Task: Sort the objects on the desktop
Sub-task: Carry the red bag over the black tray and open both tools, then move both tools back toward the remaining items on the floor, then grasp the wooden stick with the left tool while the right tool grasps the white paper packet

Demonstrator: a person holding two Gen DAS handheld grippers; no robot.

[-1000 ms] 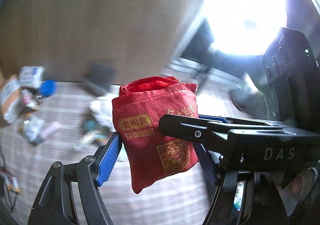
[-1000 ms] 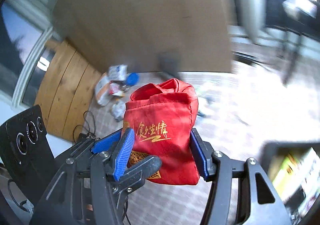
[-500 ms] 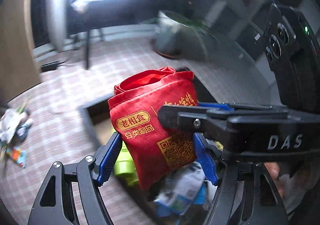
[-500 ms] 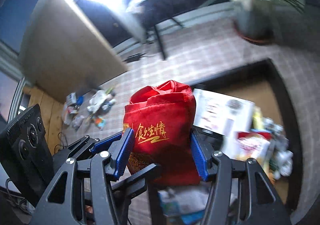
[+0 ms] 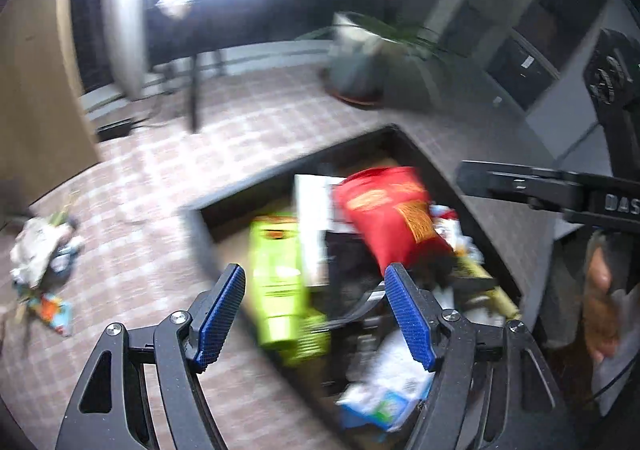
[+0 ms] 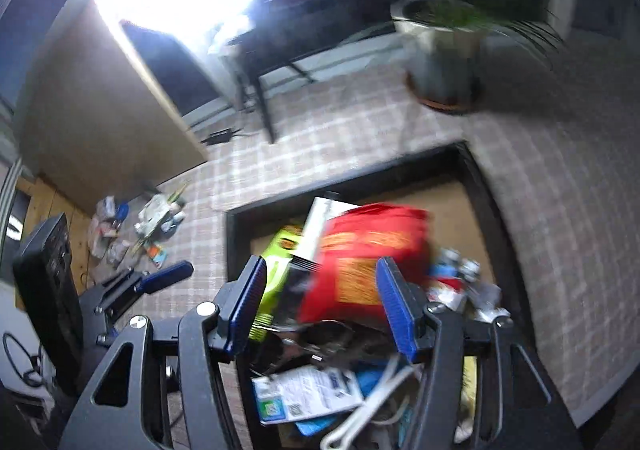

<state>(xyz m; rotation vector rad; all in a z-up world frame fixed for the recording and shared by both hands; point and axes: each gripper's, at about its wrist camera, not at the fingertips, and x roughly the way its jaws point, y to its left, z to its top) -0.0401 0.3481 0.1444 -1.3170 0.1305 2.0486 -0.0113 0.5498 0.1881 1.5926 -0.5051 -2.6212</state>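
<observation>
Red cloth pouch (image 5: 394, 216) with gold print lies blurred on top of the clutter inside a dark-walled box (image 5: 256, 188) on the plaid carpet (image 5: 140, 186), clear of both tools. The left gripper (image 5: 316, 314) stands spread above the box, its 2 blue pads (image 5: 218, 316) apart with nothing pressed between them; only the box contents show in the gap. The right gripper (image 6: 320, 304) is likewise unclenched and empty, and in its own view the pouch sits beyond the pads, not touched by them. Beside the pouch rest a lime-green packet (image 5: 280, 274) and a white card or booklet (image 5: 312, 226), with a white printed label (image 6: 308, 396) and a white cable (image 6: 372, 410) nearer the right camera. A small heap of loose wrappers (image 5: 40, 258) stays on the carpet well apart from the box. A potted plant (image 6: 444, 54) stands behind, near a black-legged table (image 6: 264, 74) under a glaring light. Part of a hand (image 5: 600, 290) shows at the left view's right edge.
</observation>
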